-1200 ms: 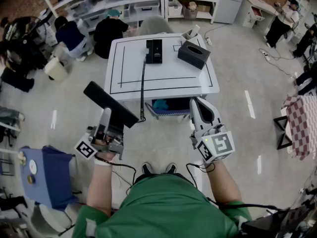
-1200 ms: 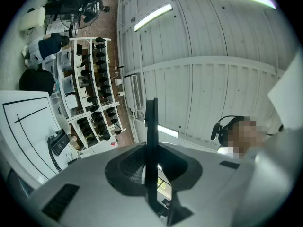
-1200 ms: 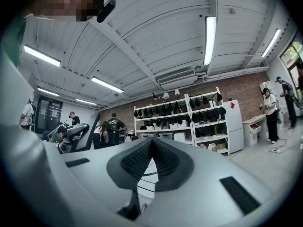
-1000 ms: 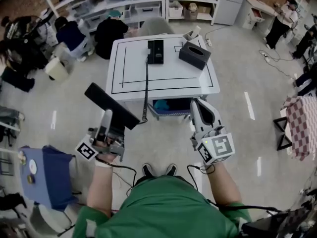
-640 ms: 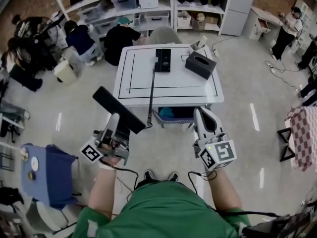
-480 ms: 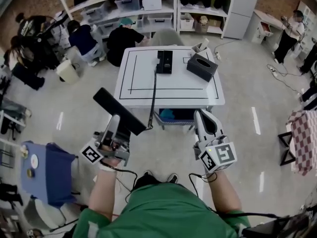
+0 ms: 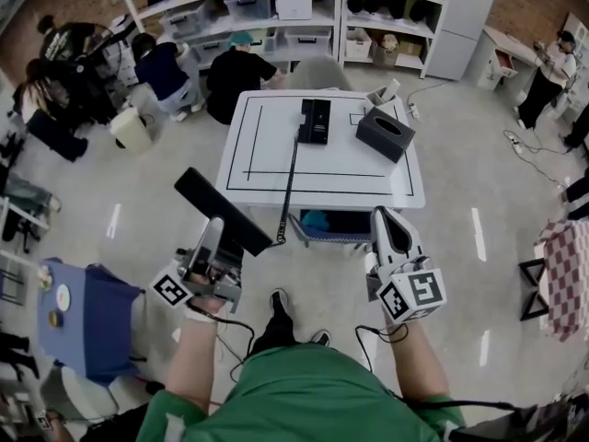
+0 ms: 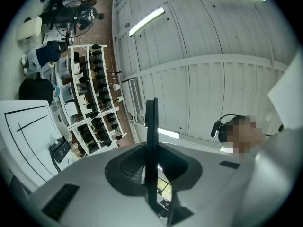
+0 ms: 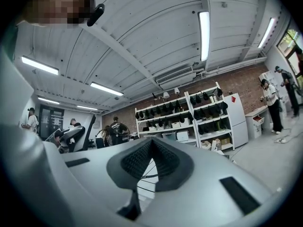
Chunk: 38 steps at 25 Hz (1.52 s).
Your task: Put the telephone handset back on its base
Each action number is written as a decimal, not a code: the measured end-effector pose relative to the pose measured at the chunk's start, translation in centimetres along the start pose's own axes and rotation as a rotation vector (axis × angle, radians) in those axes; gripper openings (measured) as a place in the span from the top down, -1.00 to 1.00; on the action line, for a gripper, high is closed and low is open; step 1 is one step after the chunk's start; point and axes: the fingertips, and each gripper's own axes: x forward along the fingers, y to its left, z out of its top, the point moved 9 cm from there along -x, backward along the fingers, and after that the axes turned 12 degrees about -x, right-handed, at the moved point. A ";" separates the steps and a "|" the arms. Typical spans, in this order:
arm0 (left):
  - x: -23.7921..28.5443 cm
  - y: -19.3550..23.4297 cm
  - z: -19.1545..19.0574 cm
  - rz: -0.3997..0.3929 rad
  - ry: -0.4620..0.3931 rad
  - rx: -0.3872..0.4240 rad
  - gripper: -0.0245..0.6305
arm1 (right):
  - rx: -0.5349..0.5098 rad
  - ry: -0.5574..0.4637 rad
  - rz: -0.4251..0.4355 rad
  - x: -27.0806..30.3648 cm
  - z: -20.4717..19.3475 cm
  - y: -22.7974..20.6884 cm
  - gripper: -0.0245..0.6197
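Plainly, the left gripper [image 7: 213, 235] has its 2 jaws clamped on the black telephone handset [image 7: 222, 212], which it holds in the air well short of the white table [image 7: 342, 168], off the table's near left corner in the head view. The handset lies slantwise across the jaws, one end up and to the left, the other down toward the table's front edge. In the left gripper view the handset [image 8: 151, 141] shows edge-on as a thin dark slab standing upright between the pads of the left gripper [image 8: 152, 173], which press on both its faces. A dark cord [image 7: 289, 180] runs from the handset's lower end up over the table's front edge to the telephone base [image 7: 314, 121], which sits on the far middle of the tabletop inside the black marked lines. A black tissue box [image 7: 386, 133] stands to the right of the base, apart from it. The right gripper [image 7: 386, 221] hangs over the floor near the table's front right corner, and the right gripper view shows this right gripper [image 9: 150, 167] with its jaws drawn together, pads meeting and nothing between them. Behind the table, people crouch by white shelving [image 7: 276, 7].
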 end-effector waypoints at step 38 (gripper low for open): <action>10.5 23.4 18.4 0.050 0.150 -0.180 0.66 | -0.008 0.119 -0.132 26.4 -3.1 -2.0 0.85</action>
